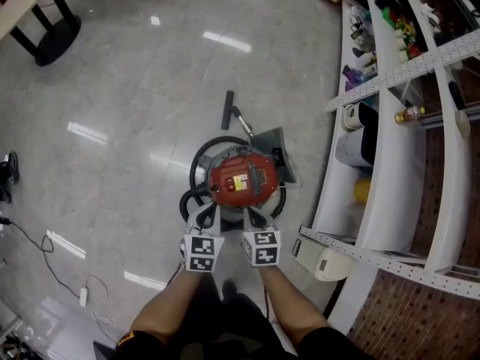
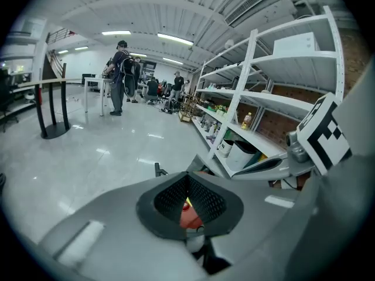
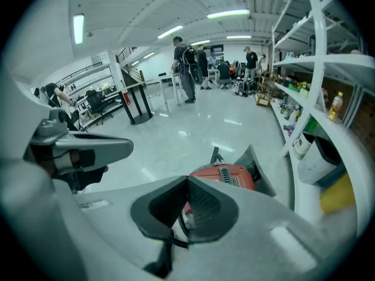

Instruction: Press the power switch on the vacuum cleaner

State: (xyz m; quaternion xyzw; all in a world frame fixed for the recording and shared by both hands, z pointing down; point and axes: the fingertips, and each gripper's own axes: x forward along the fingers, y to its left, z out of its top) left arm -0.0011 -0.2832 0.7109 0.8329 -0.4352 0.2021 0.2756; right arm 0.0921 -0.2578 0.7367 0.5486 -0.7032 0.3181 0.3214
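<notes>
The vacuum cleaner stands on the floor below me, with a red round top, a yellow label and a black hose looped round it. Its floor nozzle lies beyond it. My left gripper and right gripper hang side by side just above the near edge of the red top. Both are shut with nothing between the pads. The red top shows through the left gripper; in the right gripper view the vacuum cleaner lies just past the right gripper. I cannot make out the switch.
White shelving with bottles and boxes runs along the right, a white bucket at its foot. A grey mat lies under the vacuum. A black table base stands far left. A cable and power strip lie lower left. People stand far off.
</notes>
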